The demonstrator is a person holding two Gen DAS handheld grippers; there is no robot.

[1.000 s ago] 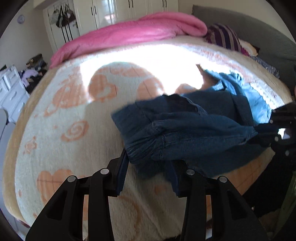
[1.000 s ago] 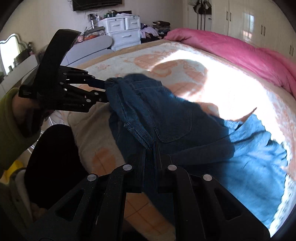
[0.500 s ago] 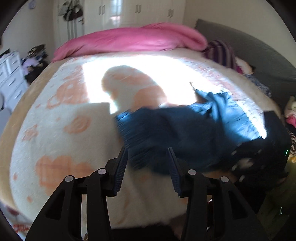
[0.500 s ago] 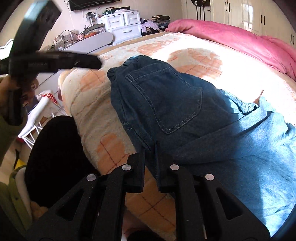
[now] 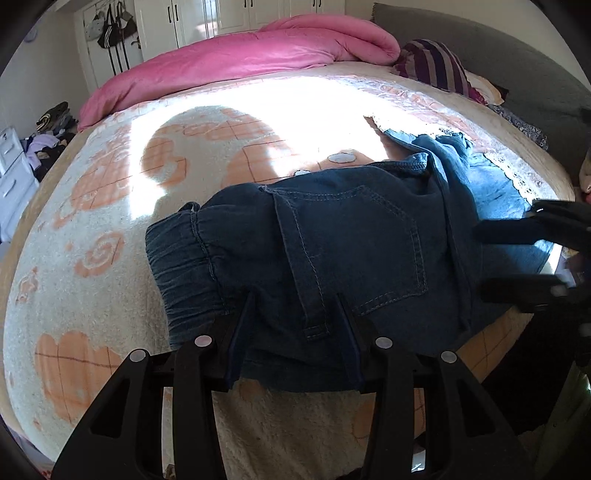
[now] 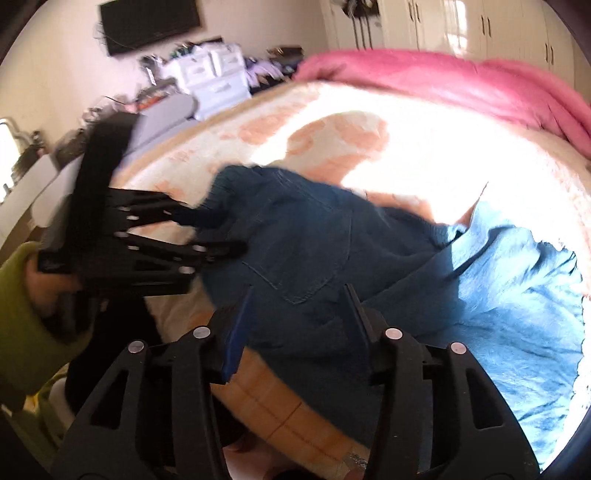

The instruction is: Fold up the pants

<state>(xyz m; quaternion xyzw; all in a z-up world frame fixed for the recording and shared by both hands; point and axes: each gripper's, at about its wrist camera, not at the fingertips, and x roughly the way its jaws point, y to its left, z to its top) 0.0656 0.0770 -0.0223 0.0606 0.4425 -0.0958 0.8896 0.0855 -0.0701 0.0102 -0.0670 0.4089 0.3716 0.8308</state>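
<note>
1. Sunlight falls across a bed (image 5: 110, 258) covered by a cream blanket with orange hearts; a rolled pink duvet (image 5: 251, 51) lies along its far side, and white wardrobes (image 5: 229, 18) line the wall behind.
2. Dark blue denim pants (image 5: 351, 240) lie near the bed's front edge, back pocket facing up.
3. In the left wrist view their elastic waistband is at the left end, and the legs run off to the right, where they bunch and twist in a brighter patch of light.
4. So the long axis runs roughly along the bed's front edge.
5. The left gripper (image 5: 293, 314) stands partly spread over the seat area just right of the waistband; cloth lies between its fingers, but the pads do not press on it.
6. The right gripper (image 6: 295, 314) has just been opening; its jaws now stand apart with denim between them, not pinched.
7. The right wrist view is blurred, yet it shows the left gripper (image 6: 218, 232) with its fingertips at the waistband end, held by a hand (image 6: 44, 284) in a yellow-green sleeve (image 6: 18, 332).
8. A striped pillow (image 5: 439, 62) sits at the far right corner of the bed.
</note>
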